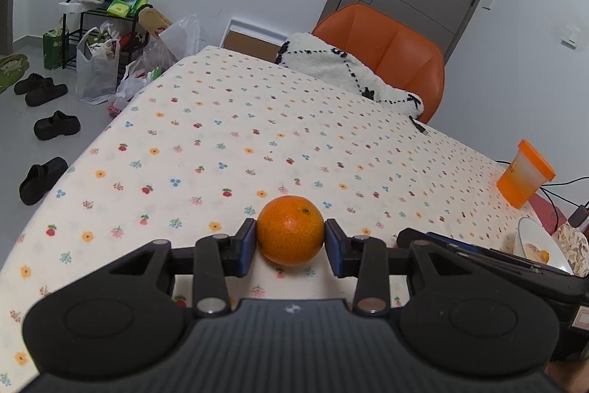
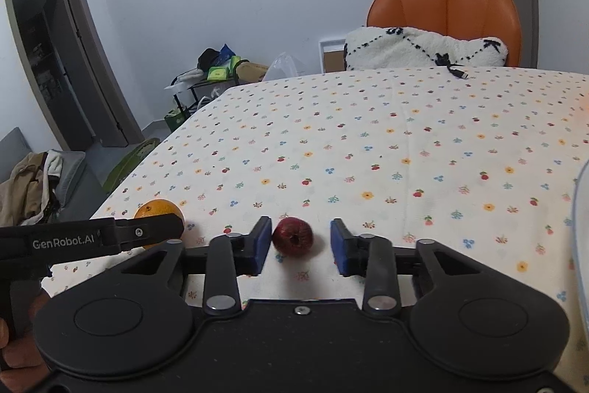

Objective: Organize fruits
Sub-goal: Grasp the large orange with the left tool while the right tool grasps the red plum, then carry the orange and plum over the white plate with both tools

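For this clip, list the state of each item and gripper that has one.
left gripper: shut on the orange, both pads touching its sides
orange: on the tablecloth, held between the left fingers
right gripper: open, fingers on either side of the red fruit
red fruit: resting on the tablecloth, near one pad, clear gap to the other
orange-lidded cup: upright, lid on
bowl: upright at the table's edge, food inside

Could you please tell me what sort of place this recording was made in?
Most likely a lived-in home room: a table under a floral tablecloth, an orange chair holding a fleecy cushion, and shoes beside a cluttered rack.
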A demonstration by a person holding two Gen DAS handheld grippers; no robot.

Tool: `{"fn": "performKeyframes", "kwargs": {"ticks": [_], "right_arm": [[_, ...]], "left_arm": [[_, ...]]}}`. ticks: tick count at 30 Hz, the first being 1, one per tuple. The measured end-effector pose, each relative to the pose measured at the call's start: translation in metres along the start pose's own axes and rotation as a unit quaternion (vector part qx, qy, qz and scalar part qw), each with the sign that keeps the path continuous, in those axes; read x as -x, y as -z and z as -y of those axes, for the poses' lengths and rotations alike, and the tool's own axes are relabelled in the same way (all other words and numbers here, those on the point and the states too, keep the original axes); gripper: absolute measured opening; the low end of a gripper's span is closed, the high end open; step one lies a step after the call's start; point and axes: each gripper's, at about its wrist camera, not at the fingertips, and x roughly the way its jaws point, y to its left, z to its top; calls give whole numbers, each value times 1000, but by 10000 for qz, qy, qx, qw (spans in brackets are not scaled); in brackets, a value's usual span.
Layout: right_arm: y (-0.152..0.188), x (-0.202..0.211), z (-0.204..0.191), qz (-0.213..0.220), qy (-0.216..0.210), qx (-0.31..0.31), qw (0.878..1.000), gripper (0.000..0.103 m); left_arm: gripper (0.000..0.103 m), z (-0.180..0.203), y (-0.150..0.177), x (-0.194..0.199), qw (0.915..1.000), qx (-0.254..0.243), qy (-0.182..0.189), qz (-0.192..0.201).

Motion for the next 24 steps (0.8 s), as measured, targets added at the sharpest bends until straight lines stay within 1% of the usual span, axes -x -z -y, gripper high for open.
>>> {"fn": "performKeyframes", "kwargs": {"ticks": [2, 4, 10, 16, 24], "right_arm": [[0, -1, 0, 25, 6, 9, 10000, 28], [0, -2, 0, 14, -10, 7, 10000, 23], [1, 7, 1, 53, 25, -11, 10000, 23], [5, 29, 3, 185, 105, -35, 9998, 23], [13, 66, 9, 405, 299, -91, 9987, 23]], "left_arm": [[38, -1, 1, 0, 10000, -9, 7, 12], [38, -1, 1, 0, 10000, -7, 6, 12], [38, 2, 2, 1, 10000, 7, 2, 9], [38, 13, 5, 10, 9999, -68, 110, 47], [38, 39, 12, 28, 9987, -264, 401, 158]]}}
